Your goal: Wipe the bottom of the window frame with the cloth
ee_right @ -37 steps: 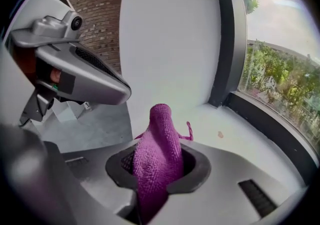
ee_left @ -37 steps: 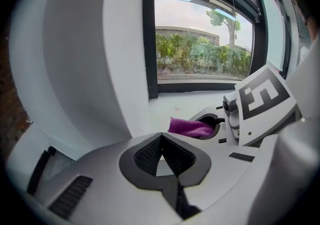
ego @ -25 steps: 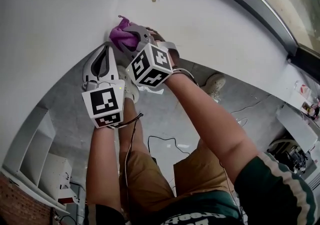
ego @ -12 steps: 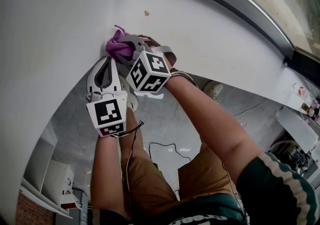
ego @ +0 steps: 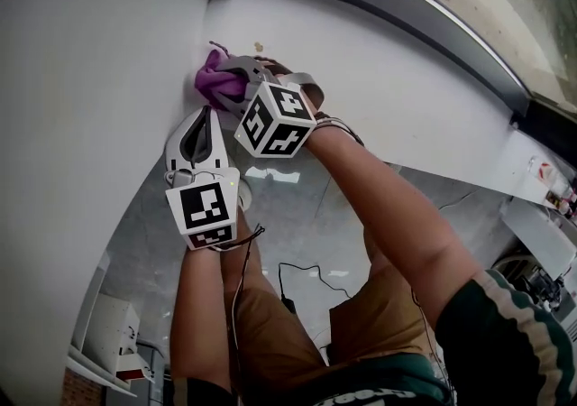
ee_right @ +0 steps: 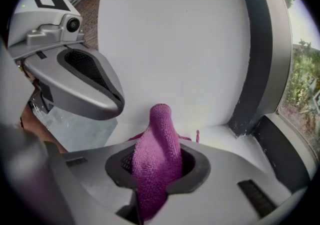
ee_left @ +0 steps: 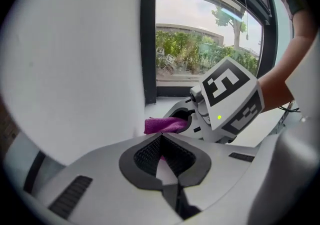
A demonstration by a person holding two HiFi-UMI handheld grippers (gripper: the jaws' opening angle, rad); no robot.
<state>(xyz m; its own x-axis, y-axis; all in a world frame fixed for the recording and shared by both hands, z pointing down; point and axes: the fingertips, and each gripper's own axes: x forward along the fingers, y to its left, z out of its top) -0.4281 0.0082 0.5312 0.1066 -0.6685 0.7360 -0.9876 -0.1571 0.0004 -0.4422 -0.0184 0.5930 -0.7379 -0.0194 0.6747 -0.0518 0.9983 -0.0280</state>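
Purple cloth (ego: pixel 213 80) in R gripper (ego: pixel 233 79) against wall (ego: pixel 90 79), L gripper (ego: pixel 206 115) beside.

No readable text is showing in any view. The left cube (ego: pixel 209 212) on the left gripper (ego: pixel 205 114) and the right cube (ego: pixel 275 120) on the right gripper (ego: pixel 236 79) are showing only black-and-white square marker patterns, no letters or digits. White print on the person's shirt (ego: pixel 379 391) is running off the bottom edge of the head view, too cropped to read. A small red-and-white label (ego: pixel 542 170) at far right is coming out too small to read.
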